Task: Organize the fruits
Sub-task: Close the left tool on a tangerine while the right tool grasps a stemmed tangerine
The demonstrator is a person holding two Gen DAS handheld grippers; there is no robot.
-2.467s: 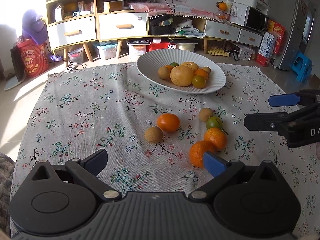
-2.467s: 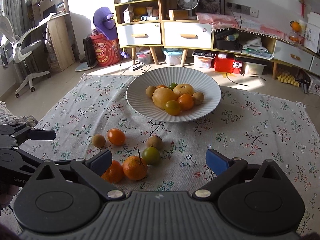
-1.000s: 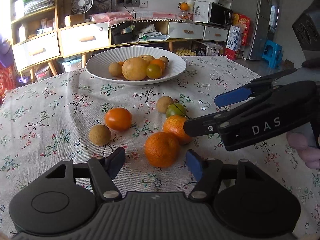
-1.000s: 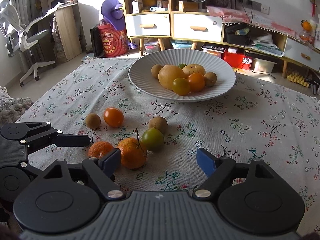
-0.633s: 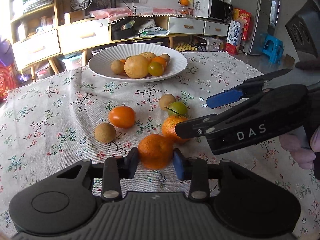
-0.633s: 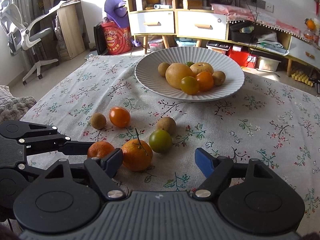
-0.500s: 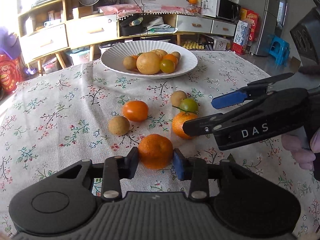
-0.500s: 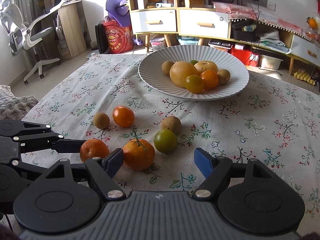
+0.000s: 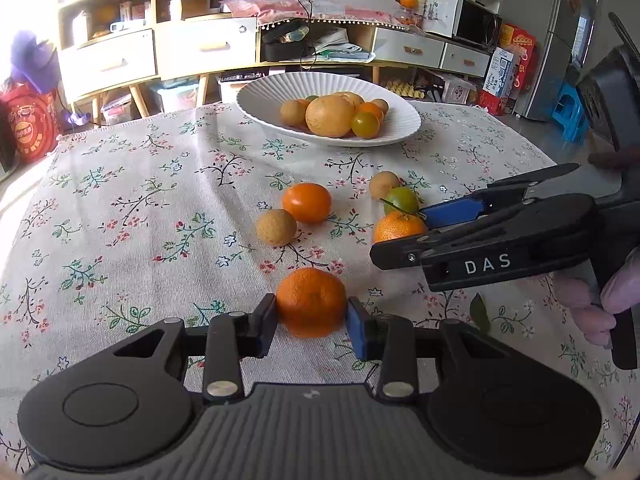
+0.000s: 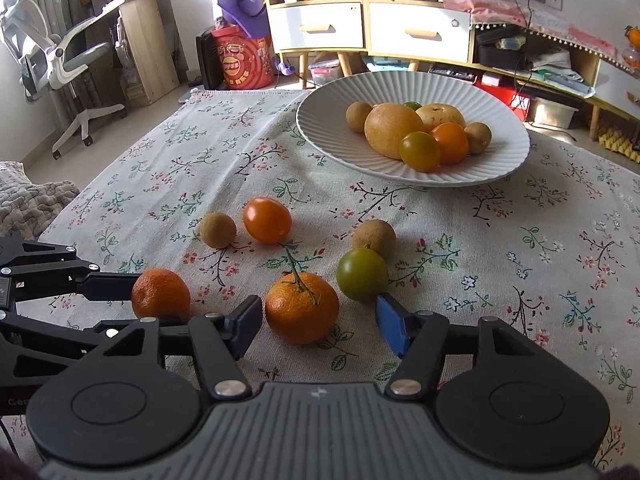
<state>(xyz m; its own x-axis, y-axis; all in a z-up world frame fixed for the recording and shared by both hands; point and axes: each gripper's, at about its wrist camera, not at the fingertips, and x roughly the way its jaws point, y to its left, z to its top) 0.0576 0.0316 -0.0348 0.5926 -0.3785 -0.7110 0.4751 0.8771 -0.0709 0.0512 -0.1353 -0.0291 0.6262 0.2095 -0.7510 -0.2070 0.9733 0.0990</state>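
Note:
My left gripper (image 9: 311,319) is shut on a mandarin (image 9: 311,301), which also shows in the right wrist view (image 10: 161,293). My right gripper (image 10: 319,319) is open, its fingers on either side of a stemmed mandarin (image 10: 302,312) that lies on the cloth. A green fruit (image 10: 361,274), two small brown fruits (image 10: 373,238) (image 10: 217,230) and a smooth orange fruit (image 10: 267,219) lie loose nearby. The white ribbed bowl (image 10: 496,120) at the back holds several fruits.
The floral tablecloth (image 10: 168,168) covers the table. The right gripper's body (image 9: 504,248) crosses the left wrist view beside the stemmed mandarin (image 9: 398,227). A leaf (image 9: 478,314) lies on the cloth. Cabinets and drawers stand behind the table.
My left gripper closed on the mandarin and drew it back from the other fruits. My right gripper moved forward and narrowed around the stemmed mandarin.

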